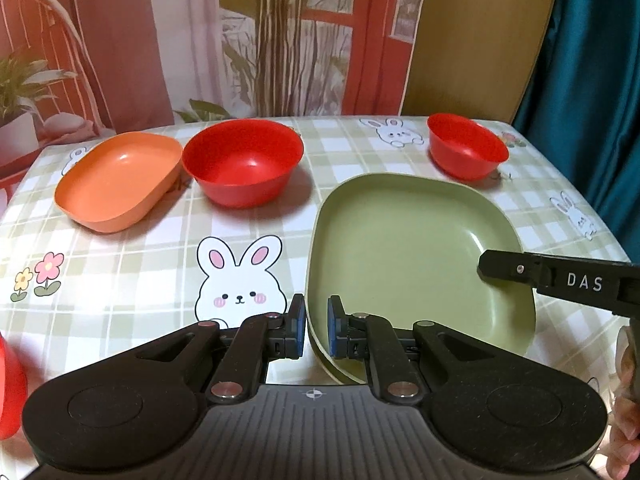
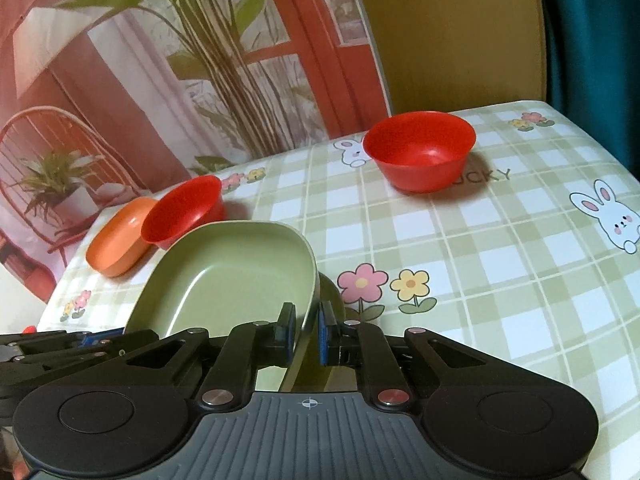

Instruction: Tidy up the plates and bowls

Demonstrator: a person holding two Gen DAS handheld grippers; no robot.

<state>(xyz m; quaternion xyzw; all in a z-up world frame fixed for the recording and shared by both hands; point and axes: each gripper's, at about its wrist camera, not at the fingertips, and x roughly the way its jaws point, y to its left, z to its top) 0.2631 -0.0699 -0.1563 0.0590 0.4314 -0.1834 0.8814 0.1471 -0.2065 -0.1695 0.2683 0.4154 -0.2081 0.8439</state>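
Green plate [image 1: 404, 248] sits near and right on the checked tablecloth [image 1: 152, 264], and you hold it from both sides: your left gripper [image 1: 317, 330] straddles its near-left rim, pads either side, seemingly pinching it, while your right gripper [image 2: 308, 330] clamps the opposite rim, lifting that edge into a tilt. A second green rim shows just beneath. Far left lie the orange dish [image 1: 120, 178] and large red bowl [image 1: 242, 160], touching; the small red bowl [image 1: 466, 146] stands far right. Any carry to the orange dish runs far-left, led by your left gripper.
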